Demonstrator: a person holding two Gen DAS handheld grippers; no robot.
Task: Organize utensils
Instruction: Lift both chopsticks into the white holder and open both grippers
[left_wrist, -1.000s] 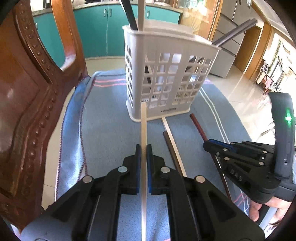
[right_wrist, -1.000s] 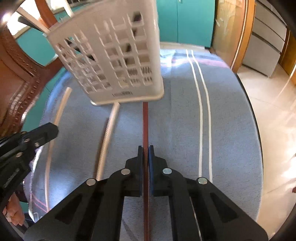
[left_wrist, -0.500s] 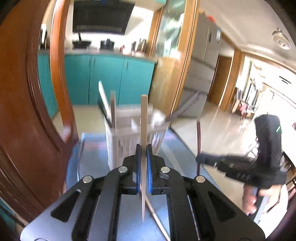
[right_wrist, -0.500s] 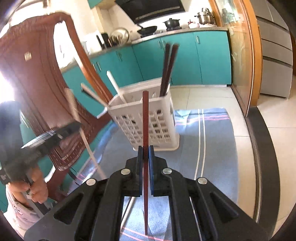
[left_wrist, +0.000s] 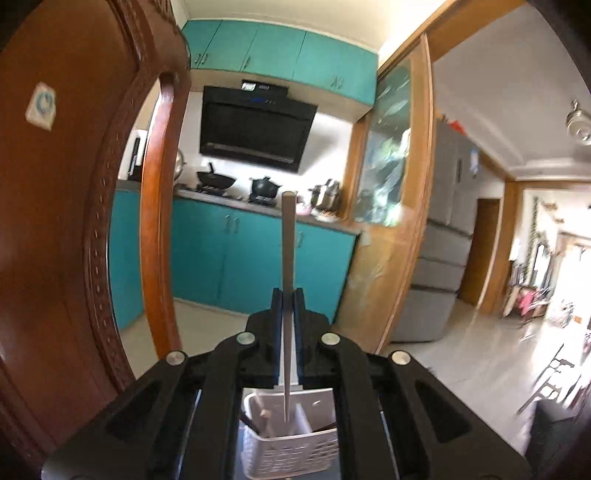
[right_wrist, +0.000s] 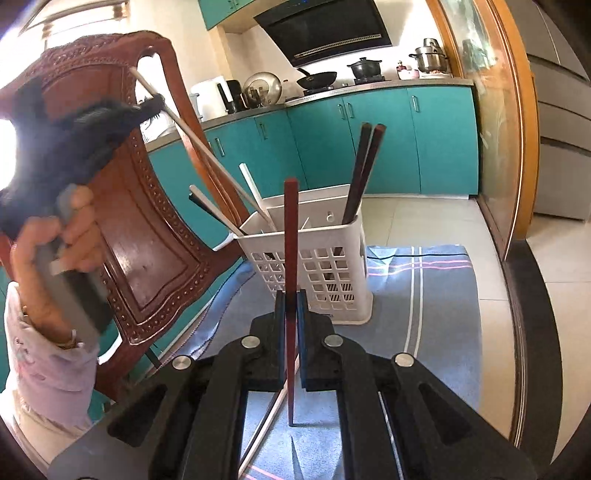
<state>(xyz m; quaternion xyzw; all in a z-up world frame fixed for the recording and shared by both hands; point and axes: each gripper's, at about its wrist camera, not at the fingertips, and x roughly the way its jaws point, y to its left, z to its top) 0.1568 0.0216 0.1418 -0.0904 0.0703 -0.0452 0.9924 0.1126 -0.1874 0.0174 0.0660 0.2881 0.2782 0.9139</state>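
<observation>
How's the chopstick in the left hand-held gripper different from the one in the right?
The left hand-held gripper holds a pale chopstick; the right hand-held gripper holds a reddish-brown chopstick. The pale one's lower tip hangs directly over the white basket; the reddish-brown one is short of it, above the blue cloth. Both stand about upright, clamped mid-length.

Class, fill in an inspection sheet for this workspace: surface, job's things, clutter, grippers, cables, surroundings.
Surface: blue striped cloth.
Job's things: white basket holding chopsticks; pale chopstick above it; red-brown chopstick held upright; another pale chopstick lying on the cloth.
Clutter: nothing seen.
Grippers: left gripper and right gripper, each shut on a chopstick.
Cables: nothing seen.
Surroundings: carved wooden chair, teal cabinets, range hood.
</observation>
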